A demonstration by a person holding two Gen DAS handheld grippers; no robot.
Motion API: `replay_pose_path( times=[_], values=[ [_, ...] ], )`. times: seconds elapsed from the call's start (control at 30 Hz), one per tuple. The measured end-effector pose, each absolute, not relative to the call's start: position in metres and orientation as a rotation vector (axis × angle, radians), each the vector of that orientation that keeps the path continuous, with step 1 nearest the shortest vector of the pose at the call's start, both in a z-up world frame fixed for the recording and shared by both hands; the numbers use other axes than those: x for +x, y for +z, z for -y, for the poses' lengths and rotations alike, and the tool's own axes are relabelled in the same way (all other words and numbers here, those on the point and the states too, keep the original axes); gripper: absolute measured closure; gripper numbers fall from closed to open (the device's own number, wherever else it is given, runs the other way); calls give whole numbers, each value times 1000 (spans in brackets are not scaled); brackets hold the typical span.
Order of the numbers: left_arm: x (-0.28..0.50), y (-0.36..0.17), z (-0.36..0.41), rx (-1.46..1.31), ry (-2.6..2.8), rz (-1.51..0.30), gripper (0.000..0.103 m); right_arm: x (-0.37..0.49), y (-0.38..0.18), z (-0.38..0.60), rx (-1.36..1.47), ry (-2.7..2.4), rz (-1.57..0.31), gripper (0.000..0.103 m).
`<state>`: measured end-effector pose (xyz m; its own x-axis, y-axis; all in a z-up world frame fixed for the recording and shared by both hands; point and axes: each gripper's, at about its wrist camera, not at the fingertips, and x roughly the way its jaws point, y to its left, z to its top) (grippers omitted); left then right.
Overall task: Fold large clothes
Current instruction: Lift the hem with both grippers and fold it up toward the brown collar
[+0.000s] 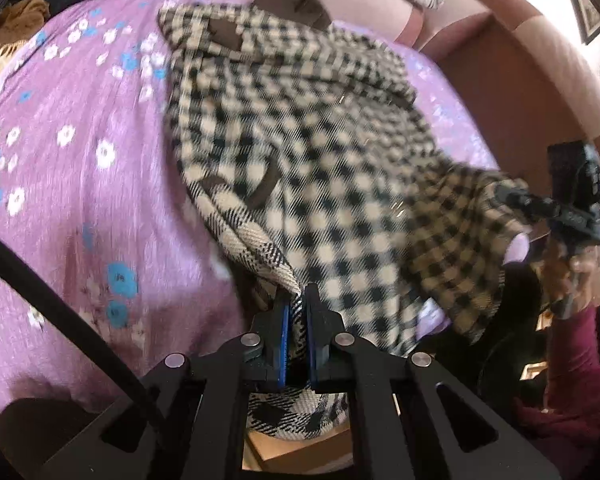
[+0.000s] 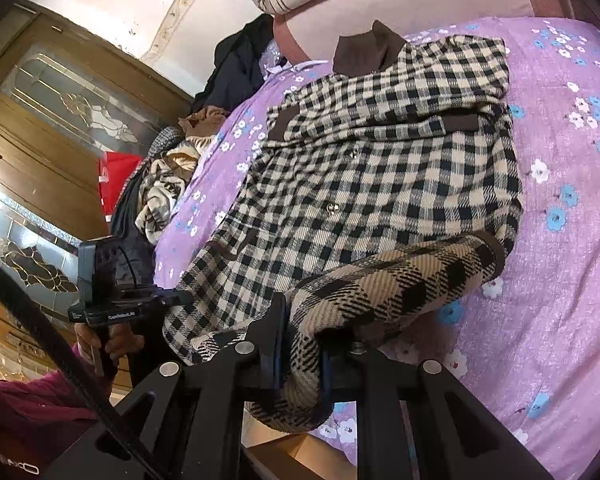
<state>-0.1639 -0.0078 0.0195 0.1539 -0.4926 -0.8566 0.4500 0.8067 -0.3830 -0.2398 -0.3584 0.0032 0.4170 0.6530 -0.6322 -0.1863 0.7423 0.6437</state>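
1. The checked coat (image 2: 380, 168) is spread on the purple bedsheet (image 2: 560, 240), its hem pinched in the left gripper (image 1: 296, 300) and the right gripper (image 2: 300, 344)
2. The thin bite of the left gripper could be lost if the heavy cloth is lifted unevenly
3. The left view is blurred; how deep the hem sits in the right jaws cannot be judged
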Motion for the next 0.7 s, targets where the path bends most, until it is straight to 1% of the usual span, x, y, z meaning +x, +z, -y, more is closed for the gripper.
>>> replay_pose_path(
  times=[0.2, 0.5, 0.6, 0.7],
  values=[
    [-130, 52, 15, -80, -673, -1144, 97, -213, 13, 373, 582, 532, -944, 87],
    [-13, 104, 54, -140, -616, -992, 97, -124, 35, 393, 589, 453, -893, 87],
    [29, 110, 64, -138, -578, -957, 97, -88, 41, 405, 606, 425, -864, 87],
    [77, 105, 74, -149, -534, -946, 97, -55, 40, 416, 626, 393, -845, 87]
  ],
)
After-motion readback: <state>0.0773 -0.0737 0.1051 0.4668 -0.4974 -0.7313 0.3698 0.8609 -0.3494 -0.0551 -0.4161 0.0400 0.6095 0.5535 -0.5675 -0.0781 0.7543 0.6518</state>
